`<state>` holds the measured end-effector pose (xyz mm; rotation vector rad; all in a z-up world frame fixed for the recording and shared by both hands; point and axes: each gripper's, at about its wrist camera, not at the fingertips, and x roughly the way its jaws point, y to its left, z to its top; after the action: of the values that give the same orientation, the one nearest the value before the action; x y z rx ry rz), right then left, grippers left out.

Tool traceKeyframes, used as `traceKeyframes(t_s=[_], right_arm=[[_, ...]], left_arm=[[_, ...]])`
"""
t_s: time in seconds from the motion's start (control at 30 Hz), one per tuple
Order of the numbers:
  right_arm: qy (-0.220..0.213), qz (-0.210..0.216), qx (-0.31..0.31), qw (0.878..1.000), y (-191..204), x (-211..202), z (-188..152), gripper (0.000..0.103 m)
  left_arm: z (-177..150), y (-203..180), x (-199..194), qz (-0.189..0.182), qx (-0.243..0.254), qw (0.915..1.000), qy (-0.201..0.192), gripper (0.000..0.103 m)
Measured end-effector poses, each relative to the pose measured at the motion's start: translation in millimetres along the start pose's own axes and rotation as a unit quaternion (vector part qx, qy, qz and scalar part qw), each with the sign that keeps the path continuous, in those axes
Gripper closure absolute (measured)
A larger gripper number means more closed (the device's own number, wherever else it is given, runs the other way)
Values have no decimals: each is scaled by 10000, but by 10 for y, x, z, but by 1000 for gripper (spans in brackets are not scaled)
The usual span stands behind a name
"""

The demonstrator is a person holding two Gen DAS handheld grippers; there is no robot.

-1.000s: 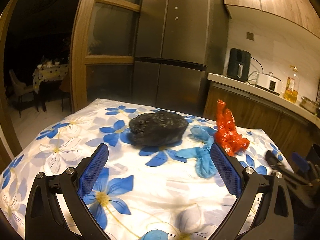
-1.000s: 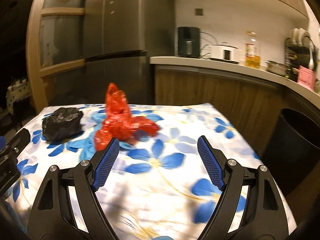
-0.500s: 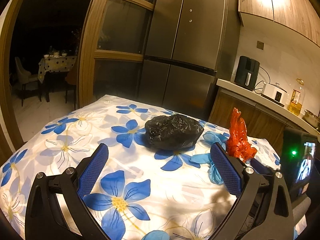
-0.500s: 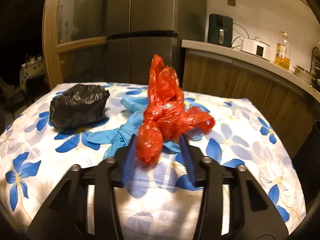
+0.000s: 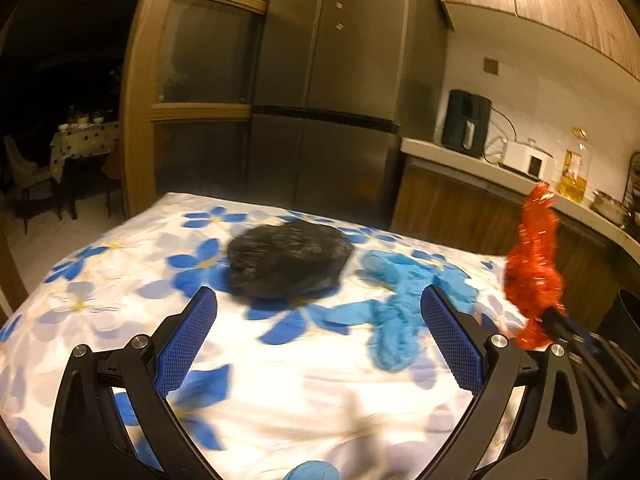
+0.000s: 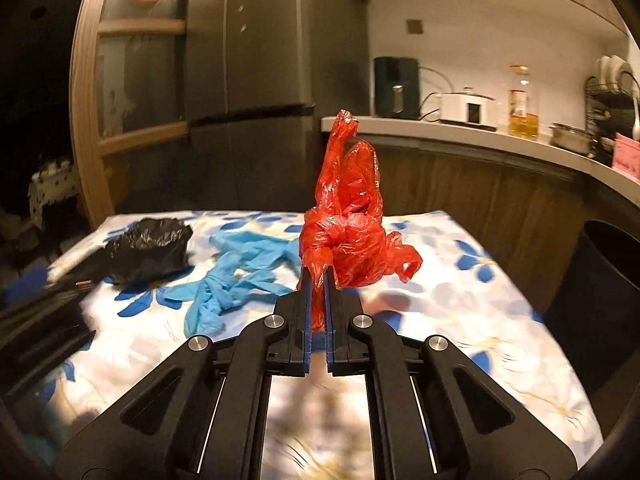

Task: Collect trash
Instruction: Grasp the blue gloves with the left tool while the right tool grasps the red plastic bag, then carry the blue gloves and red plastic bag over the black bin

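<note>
While the floral tablecloth [image 6: 460, 304] covers the table, a black bin [image 6: 600, 304] stands just off its right edge. Black bag [image 5: 286, 264]: crumpled, resting on the cloth. Blue gloves [image 5: 400, 304]: knotted bundle lying beside the bag. Red plastic bag [image 6: 348, 236]: raised clear of the cloth, its lower end pinched in the right gripper [image 6: 317, 280], whose jaws have just closed on it. Left gripper [image 5: 318, 322]: jaws wide apart, holding nothing.
</note>
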<state>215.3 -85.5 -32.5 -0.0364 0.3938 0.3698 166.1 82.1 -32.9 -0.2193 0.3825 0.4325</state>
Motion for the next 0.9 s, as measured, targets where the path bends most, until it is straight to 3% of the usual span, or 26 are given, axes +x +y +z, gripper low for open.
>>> traceKeyframes(t_s=[0.17,0.27,0.33,0.47,0.53,0.7,0.9], right_arm=[[-211,-121,94,9997,-212,-289,1,98],[-303,-150,145,9993,-313,-420,22,98],[-361,-179,175,9990,-371,-492,32,98],[-400,-266,252,9985,-499,-584,37,98],[-403,-306,267,9984,-546,-614,32,98],[-398,-353,283,9982,-612,-684,9,98],[-389,-445,339,9977,-730,-781,17,98]], left_arm=[[-50,-347,339,28,286,9988,392,6],[-110,-478,557,124,432,9960,769,14],[-153,-537,648,134,521,9940,950,26],[-206,-586,751,65,659,9906,1196,38],[-238,-569,824,19,651,9882,1384,63],[-258,-502,860,-189,460,9869,1534,89],[-233,-390,665,-428,31,9888,1430,98]])
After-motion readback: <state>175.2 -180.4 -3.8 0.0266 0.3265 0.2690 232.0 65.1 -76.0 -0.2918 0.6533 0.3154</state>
